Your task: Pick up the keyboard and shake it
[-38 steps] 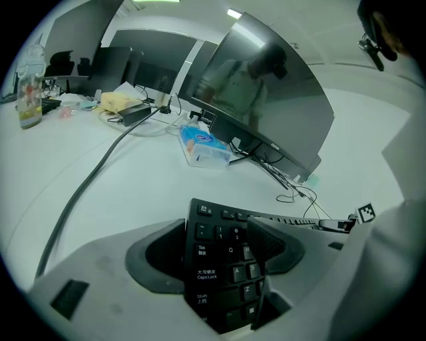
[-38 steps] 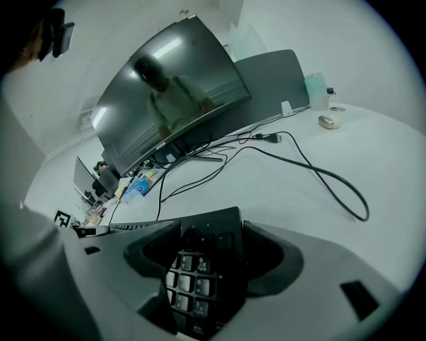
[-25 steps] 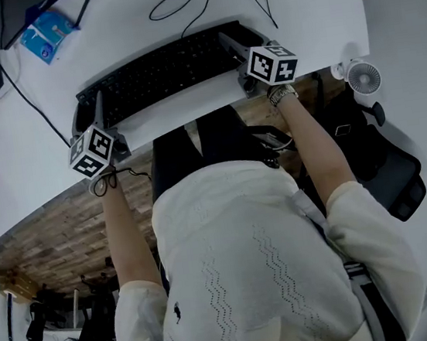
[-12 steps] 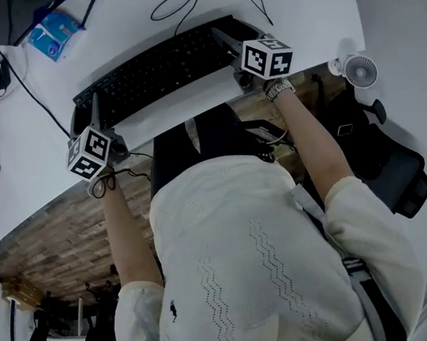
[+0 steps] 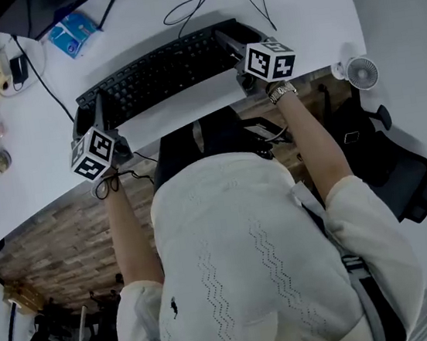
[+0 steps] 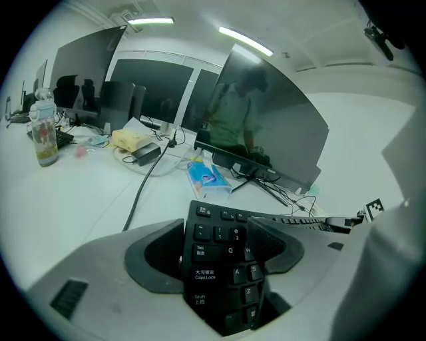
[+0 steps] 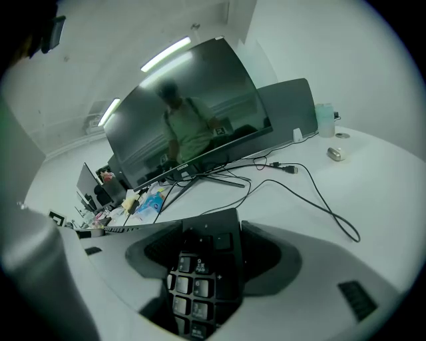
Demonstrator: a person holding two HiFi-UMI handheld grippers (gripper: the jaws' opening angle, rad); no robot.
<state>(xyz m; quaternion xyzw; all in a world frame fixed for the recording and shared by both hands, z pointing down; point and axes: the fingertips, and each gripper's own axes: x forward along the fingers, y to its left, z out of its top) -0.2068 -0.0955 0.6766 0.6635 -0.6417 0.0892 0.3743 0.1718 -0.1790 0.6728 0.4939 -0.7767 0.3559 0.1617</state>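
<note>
A long black keyboard (image 5: 161, 71) is held over the near part of the white desk (image 5: 33, 162), a gripper at each end. My left gripper (image 5: 95, 115) is shut on its left end, the Tab and Caps Lock keys (image 6: 214, 266) clamped between the jaws. My right gripper (image 5: 238, 49) is shut on the right end, pinching the number pad (image 7: 200, 280). Both marker cubes (image 5: 92, 152) (image 5: 270, 61) face the head camera.
A dark curved monitor (image 7: 186, 126) stands at the back of the desk with cables (image 5: 199, 0) trailing before it. A blue tissue pack (image 5: 73, 32) lies behind the keyboard's left part. A bottle (image 6: 42, 133) and clutter sit far left. A small white fan (image 5: 362, 74) hangs off the desk's right edge.
The keyboard and both grippers stay together in nearly the same place. The head view has shifted slightly, showing more of the desk's left side.
</note>
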